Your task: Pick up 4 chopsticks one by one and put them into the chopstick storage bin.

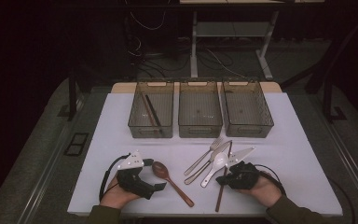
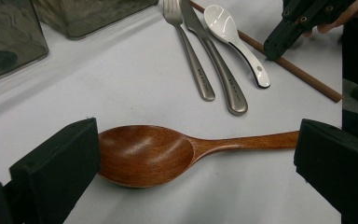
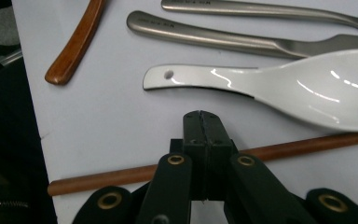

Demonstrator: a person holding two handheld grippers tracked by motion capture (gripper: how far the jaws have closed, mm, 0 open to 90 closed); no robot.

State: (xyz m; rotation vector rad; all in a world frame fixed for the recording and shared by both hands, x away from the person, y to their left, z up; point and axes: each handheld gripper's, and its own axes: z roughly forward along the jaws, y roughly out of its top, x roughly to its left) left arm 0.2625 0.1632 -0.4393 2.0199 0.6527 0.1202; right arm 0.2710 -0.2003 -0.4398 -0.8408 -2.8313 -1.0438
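Right claw (image 3: 203, 122) lay low over the white tabletop (image 1: 298, 140), its jaws pressed together; in the right gripper view they crossed above a brown chopstick (image 3: 303, 145), and whether they pinched it could not be told. The chopstick lay flat on the tabletop at the right side of the cutlery group, running toward the near edge. Just beside it lay a white ceramic spoon (image 3: 307, 88), then a steel knife (image 3: 223, 35) and a steel fork (image 3: 261, 8), side by side.

Left claw (image 2: 196, 158) had its jaws spread wide on either side of a wooden spoon (image 2: 144, 154); one jaw stood just beside the bowl, the other at the handle, with contact unclear. The wooden spoon lay flat near the front left of the tabletop.

Three clear bins (image 1: 200, 112) stood in a row at the far side; the left bin (image 1: 140, 119) held dark chopsticks (image 1: 151, 112).
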